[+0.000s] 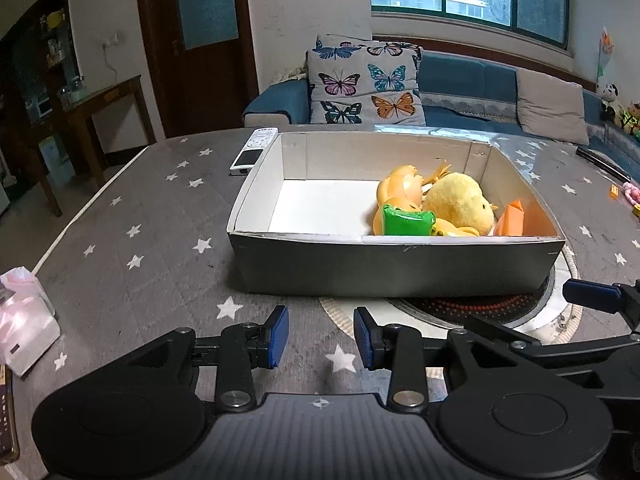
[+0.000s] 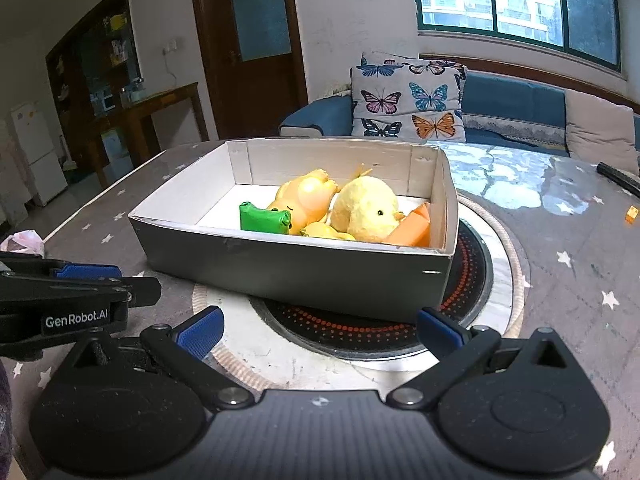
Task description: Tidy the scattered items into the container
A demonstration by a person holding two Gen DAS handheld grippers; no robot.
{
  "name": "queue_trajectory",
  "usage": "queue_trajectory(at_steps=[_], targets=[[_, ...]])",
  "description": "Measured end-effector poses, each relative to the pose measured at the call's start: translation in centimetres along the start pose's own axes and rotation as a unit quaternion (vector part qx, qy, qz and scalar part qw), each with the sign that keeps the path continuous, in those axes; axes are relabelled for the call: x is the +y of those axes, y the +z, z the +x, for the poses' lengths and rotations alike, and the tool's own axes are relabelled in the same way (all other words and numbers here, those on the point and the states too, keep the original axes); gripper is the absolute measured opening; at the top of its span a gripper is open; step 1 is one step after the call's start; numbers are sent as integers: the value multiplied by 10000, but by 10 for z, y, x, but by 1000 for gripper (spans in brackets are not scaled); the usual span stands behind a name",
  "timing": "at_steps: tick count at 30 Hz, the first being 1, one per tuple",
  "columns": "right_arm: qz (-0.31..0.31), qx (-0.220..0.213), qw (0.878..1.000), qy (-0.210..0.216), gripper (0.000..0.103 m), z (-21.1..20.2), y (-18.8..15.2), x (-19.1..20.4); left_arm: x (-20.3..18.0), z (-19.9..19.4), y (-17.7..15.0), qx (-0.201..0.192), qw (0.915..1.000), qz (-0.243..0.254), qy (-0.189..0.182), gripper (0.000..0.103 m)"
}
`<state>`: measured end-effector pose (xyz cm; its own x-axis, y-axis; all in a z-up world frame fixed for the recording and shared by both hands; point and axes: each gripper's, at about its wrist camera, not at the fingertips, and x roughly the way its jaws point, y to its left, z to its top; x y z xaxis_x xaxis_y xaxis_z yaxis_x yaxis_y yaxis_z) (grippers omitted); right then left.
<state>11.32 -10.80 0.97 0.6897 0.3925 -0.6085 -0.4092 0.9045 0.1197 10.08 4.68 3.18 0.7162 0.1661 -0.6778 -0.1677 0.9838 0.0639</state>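
Note:
A grey cardboard box [image 1: 396, 266] with a white inside stands on the star-patterned table; it also shows in the right wrist view [image 2: 300, 272]. Inside lie a yellow plush chick [image 1: 460, 202] [image 2: 366, 210], an orange rubber toy [image 1: 400, 190] [image 2: 306, 200], a green toy [image 1: 406, 220] [image 2: 264, 218] and an orange paper piece [image 1: 510, 218] [image 2: 412, 228]. My left gripper [image 1: 321, 336] is open and empty, just in front of the box. My right gripper [image 2: 320, 330] is wide open and empty, also in front of the box.
A white remote [image 1: 254, 152] lies left of the box. A pink tissue pack [image 1: 22, 324] sits at the table's left edge. Small items [image 1: 628, 194] and a yellow block [image 2: 632, 214] lie far right. A round inset hob [image 2: 476, 276] sits under the box.

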Motion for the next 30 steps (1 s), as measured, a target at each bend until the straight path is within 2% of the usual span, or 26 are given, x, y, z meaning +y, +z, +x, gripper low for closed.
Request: queue_trajectory(at_steps=[14,30], targets=[[-26,36,9997,-227,103,-6,-3,-1,-4,-6,-2,-138,9998,104,17,38],[-19,261,9994,-205,103,16,0,-3,1,14,4,-7,9999,136,97,38]])
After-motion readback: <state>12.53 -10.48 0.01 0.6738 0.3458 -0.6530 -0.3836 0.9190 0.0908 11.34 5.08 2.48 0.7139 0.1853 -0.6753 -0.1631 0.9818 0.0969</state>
